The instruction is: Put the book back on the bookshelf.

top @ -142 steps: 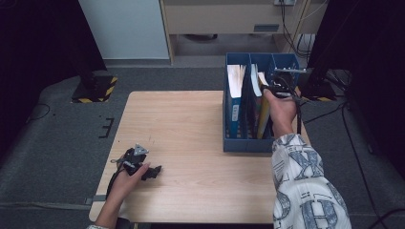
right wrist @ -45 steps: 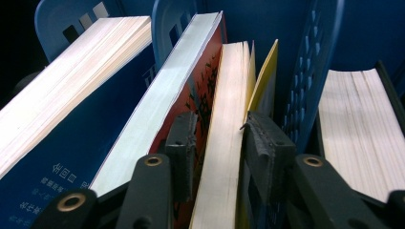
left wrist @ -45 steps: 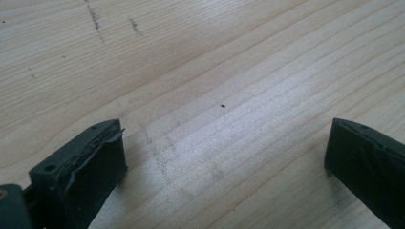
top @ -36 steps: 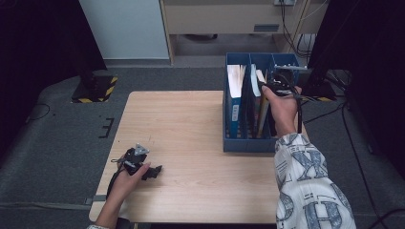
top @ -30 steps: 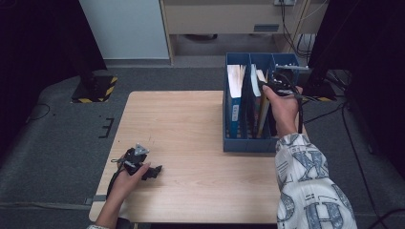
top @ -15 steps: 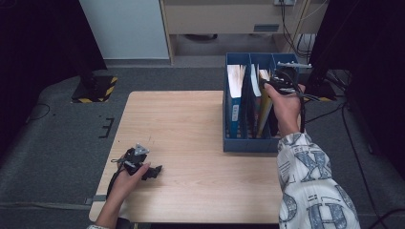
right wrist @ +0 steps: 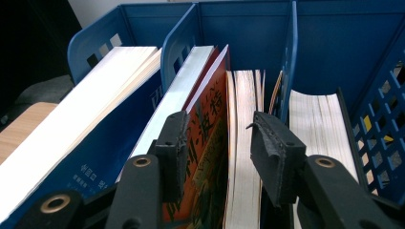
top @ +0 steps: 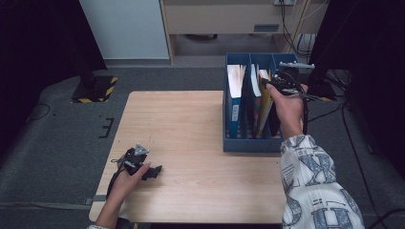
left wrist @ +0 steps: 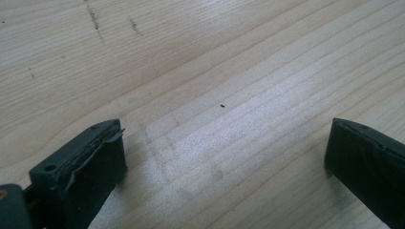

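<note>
A blue file rack (top: 248,143) with three slots stands on the right of the wooden table (top: 191,124) and holds several upright books. My right gripper (top: 267,84) hovers over the middle slot. In the right gripper view, my right gripper (right wrist: 219,143) is open, with its jaws on either side of the top of an orange-covered book (right wrist: 210,124). I cannot tell whether the pads (right wrist: 174,148) touch the book. My left gripper (top: 154,171) rests on the table near the front left. In the left gripper view, my left gripper (left wrist: 224,157) is open over bare wood.
A thick blue-covered book (right wrist: 71,143) leans in the left slot of the rack (right wrist: 239,28), and a white-paged book (right wrist: 315,119) fills the right slot. Cables trail off the table's right side. Grey floor surrounds the table.
The right hand and its gripper have shifted slightly to the right and farther back over the rack. The left hand and gripper have stayed in place.
</note>
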